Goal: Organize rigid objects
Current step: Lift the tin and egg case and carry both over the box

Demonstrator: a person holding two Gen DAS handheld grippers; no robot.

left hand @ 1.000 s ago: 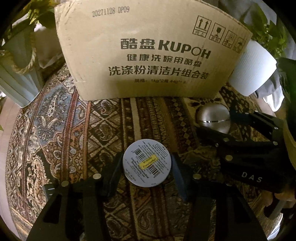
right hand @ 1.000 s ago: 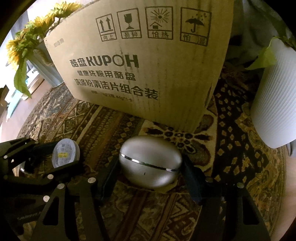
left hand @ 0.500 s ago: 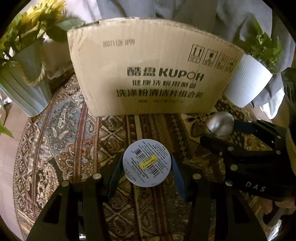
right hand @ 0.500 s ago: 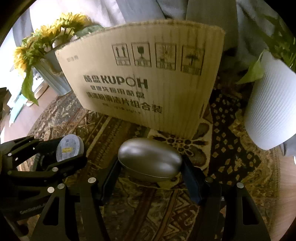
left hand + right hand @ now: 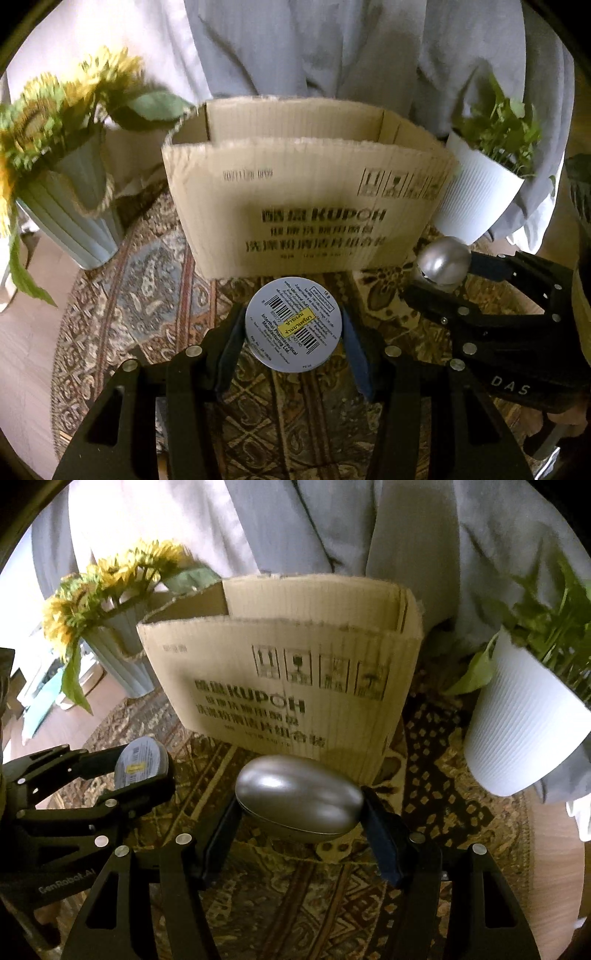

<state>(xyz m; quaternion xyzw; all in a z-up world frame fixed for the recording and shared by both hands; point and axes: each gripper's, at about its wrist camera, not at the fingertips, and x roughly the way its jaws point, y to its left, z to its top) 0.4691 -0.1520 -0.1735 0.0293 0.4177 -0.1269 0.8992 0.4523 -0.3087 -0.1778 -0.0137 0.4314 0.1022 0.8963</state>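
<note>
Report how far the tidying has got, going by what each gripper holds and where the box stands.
Done: both pieces are picked up. In hand: the left gripper is shut on the round tin, the right gripper on the silver case, both held in front of the cardboard box. Left: neither is in the box; what shows of its open top looks empty, the bottom is hidden.

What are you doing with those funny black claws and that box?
A person is tidying up with a gripper in each hand. The left gripper is clamped on a round white tin with barcode labels, and the right gripper grips a shiny silver egg-shaped case. Both are held in front of the open brown cardboard box, not yet inside it.
</note>
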